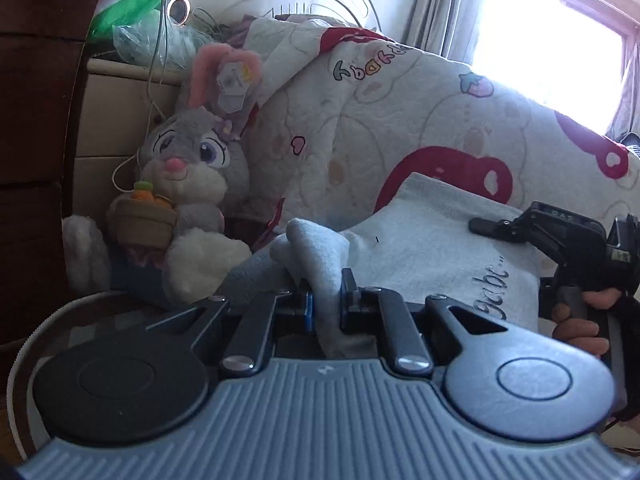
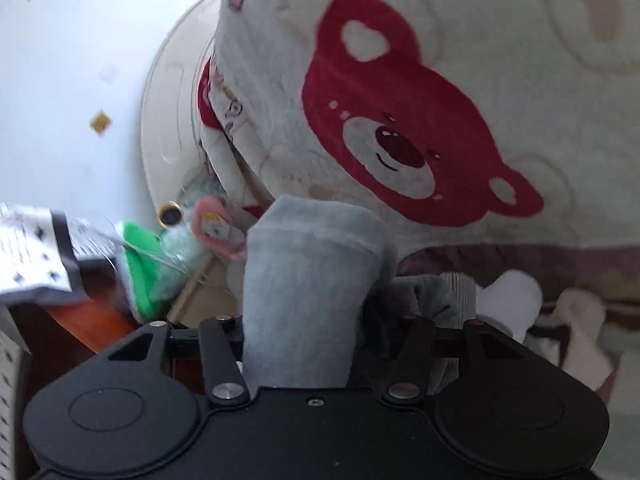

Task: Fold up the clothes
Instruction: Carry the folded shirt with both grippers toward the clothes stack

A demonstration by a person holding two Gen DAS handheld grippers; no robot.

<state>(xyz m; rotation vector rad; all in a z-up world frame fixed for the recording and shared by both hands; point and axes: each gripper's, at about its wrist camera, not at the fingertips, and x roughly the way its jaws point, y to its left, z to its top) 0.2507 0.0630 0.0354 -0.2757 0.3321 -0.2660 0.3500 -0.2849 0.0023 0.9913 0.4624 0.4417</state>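
A light grey sweatshirt (image 1: 432, 248) with dark script lettering hangs in front of the bedding. My left gripper (image 1: 328, 308) is shut on a bunched fold of it, which sticks up past the fingers. In the left wrist view the right gripper's black body (image 1: 568, 236) is at the garment's right edge, with a hand (image 1: 576, 320) on its handle. In the right wrist view a thick roll of the same grey cloth (image 2: 308, 280) stands between the fingers of my right gripper (image 2: 320, 328). Its jaws stand wide, with a dark gap on the roll's right side.
A white blanket with red bears (image 1: 400, 120) (image 2: 400, 120) is heaped behind. A grey plush rabbit (image 1: 188, 168) sits left against cream drawers (image 1: 112, 120). A bright window (image 1: 552, 32) is at the upper right. Socks and small white items (image 2: 508, 296) lie on the bed. A green plush (image 2: 144, 272) lies left.
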